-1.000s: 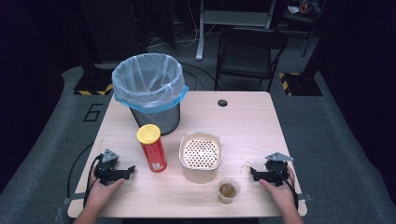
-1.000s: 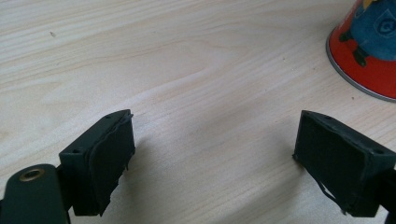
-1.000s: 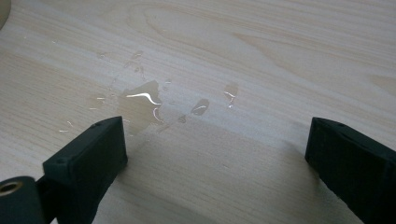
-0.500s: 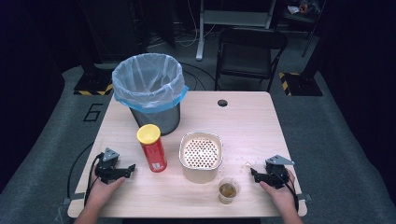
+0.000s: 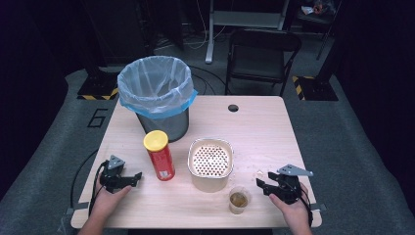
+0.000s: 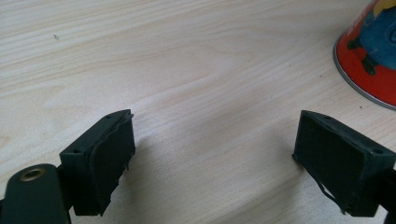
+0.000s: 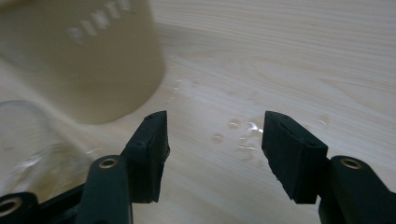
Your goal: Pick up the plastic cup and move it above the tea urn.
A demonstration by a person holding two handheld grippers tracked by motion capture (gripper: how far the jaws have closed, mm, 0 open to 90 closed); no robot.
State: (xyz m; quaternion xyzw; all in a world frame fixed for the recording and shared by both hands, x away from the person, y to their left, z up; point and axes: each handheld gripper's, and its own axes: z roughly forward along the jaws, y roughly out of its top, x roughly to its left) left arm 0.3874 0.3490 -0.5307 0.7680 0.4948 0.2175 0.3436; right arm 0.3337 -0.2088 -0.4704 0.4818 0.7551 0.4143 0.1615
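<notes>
We see the right gripper [image 5: 265,187] with jaws just narrowed, a gap left, nothing between; the clear cup [image 5: 239,200] stands just left. The left gripper [image 5: 131,179] gapes empty, the red can [image 5: 160,156] just right.

Left gripper [image 5: 131,178]: black body; grey three-cornered plate on top at 11 o'clock; black cable looping off toward 8 o'clock.
Right gripper [image 5: 263,186]: black body; grey three-cornered plate on top at 1 o'clock; black cable trailing past the wrist toward 5 o'clock.
Left pads [image 6: 112,161]: black, rectangular, frayed edges; brass-coloured rivet in the arm at 8 o'clock.
Right pads [image 7: 289,151]: black blocks with small screw holes; brass-coloured rivets on both arms.
Forearms: bare, no sleeves showing.
</notes>
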